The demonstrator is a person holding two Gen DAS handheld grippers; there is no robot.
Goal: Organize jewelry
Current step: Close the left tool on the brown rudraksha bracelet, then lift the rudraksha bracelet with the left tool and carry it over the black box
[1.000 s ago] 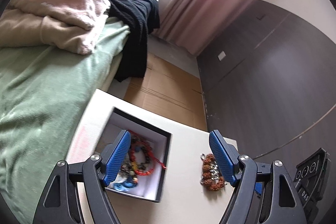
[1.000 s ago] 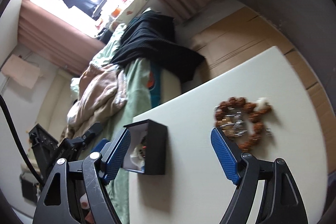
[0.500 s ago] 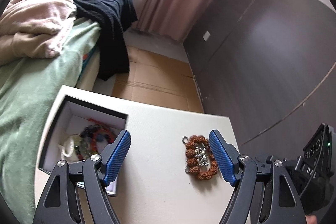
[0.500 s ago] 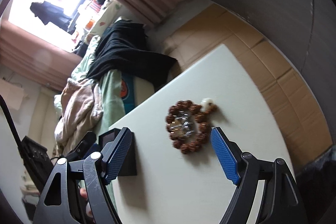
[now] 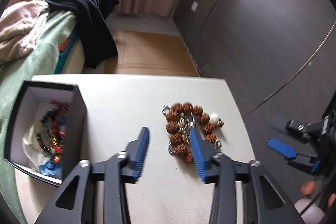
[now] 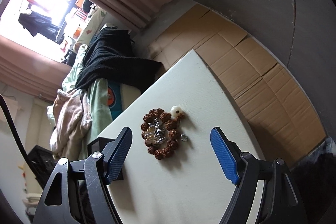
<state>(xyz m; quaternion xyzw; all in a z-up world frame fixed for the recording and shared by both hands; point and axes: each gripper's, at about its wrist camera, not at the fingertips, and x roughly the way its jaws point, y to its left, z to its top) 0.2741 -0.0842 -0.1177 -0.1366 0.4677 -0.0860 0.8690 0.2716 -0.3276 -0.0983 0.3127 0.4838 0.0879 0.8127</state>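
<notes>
A bracelet of brown beads (image 5: 182,108) with a white bead (image 5: 214,118) and silver pieces inside its ring lies on the white table (image 5: 126,102). My left gripper (image 5: 169,136) hovers over it with its jaws closing. The ring's left side lies between them, and no pad visibly presses on it. The right finger covers the ring's middle. A black box (image 5: 79,119) with a white lining stands at the left, holding several beaded pieces. My right gripper (image 6: 171,152) is open just short of the bracelet (image 6: 168,147), nothing between its fingers.
A bed (image 5: 31,60) with a green sheet, a pink blanket and a black garment (image 5: 94,14) runs along the table's left. Cardboard (image 6: 262,77) covers the floor beyond the far edge. A dark wall (image 5: 262,35) stands on the right. The box corner (image 6: 98,142) shows behind my right gripper's left finger.
My left gripper swung right from above the box to the bracelet and its jaws narrowed. My right gripper came closer to the bracelet and stayed wide.
</notes>
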